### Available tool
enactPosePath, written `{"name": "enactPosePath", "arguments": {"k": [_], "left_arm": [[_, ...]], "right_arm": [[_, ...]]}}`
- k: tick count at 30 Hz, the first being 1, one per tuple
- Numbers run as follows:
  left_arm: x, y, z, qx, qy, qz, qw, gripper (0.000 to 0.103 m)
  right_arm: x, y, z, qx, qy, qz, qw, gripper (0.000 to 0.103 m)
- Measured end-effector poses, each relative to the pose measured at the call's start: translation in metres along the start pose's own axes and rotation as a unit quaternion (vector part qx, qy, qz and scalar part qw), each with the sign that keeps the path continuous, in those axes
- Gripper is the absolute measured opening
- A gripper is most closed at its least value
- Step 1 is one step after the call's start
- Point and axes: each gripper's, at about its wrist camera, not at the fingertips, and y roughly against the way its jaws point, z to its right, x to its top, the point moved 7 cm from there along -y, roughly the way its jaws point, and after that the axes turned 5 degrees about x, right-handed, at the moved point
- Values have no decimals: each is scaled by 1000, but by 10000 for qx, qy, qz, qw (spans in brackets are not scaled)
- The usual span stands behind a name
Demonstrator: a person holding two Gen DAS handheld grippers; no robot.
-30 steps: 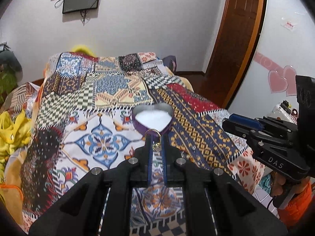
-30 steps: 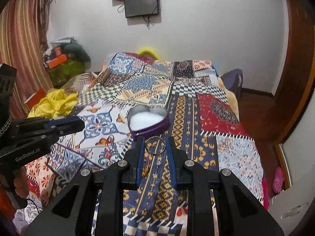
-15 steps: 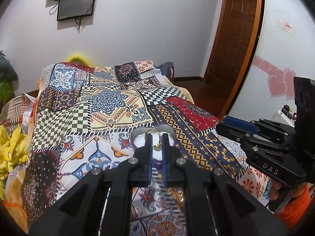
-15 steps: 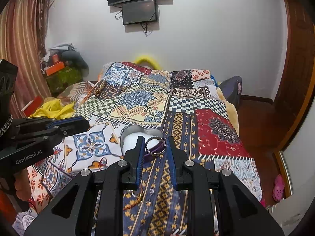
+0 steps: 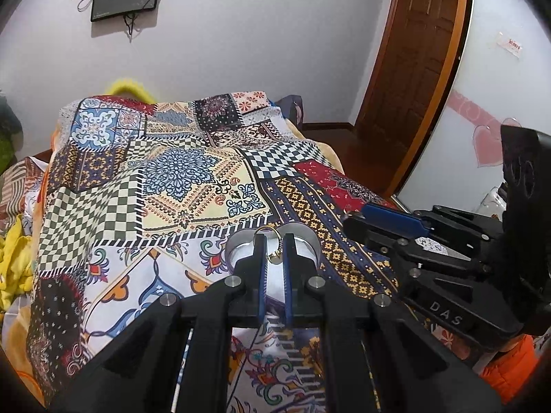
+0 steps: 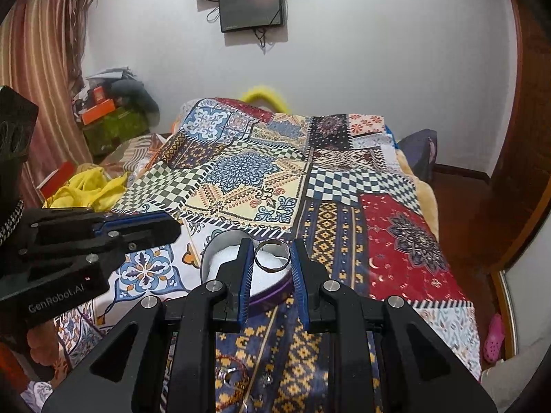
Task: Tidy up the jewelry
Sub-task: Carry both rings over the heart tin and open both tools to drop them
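Note:
A heart-shaped purple box [image 5: 308, 239] with a white lining sits on the patchwork bedspread [image 5: 193, 179]; it also shows in the right wrist view [image 6: 215, 253]. My left gripper [image 5: 274, 244] is shut on a thin gold ring [image 5: 273, 232] and holds it over the box. My right gripper [image 6: 271, 253] is shut on a wide silver ring [image 6: 271, 258], also above the box's white lining. The right gripper's body shows in the left wrist view [image 5: 396, 222], and the left gripper's body in the right wrist view [image 6: 137, 222].
More jewelry lies on the bedspread below my right gripper: a red and gold bangle [image 6: 234, 377] and small silver pieces [image 6: 265, 378]. Yellow cloth [image 6: 89, 189] lies at the left. A wooden door [image 5: 416, 69] stands at the right, with screens [image 6: 253, 7] on the far wall.
Both grippers have moved forward over the bed and now hold their rings above the heart-shaped box, which has come closer under the fingers. Both stay shut.

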Motion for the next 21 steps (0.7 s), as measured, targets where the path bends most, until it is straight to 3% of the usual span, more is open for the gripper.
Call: {"name": "enactPosePath", "arguments": {"k": [21], "left_arm": [[-14, -52, -2, -369, 69, -599, 9975, 7]], "right_arm": [[-9, -50, 4, 550, 363, -826, 9944, 20]]}}
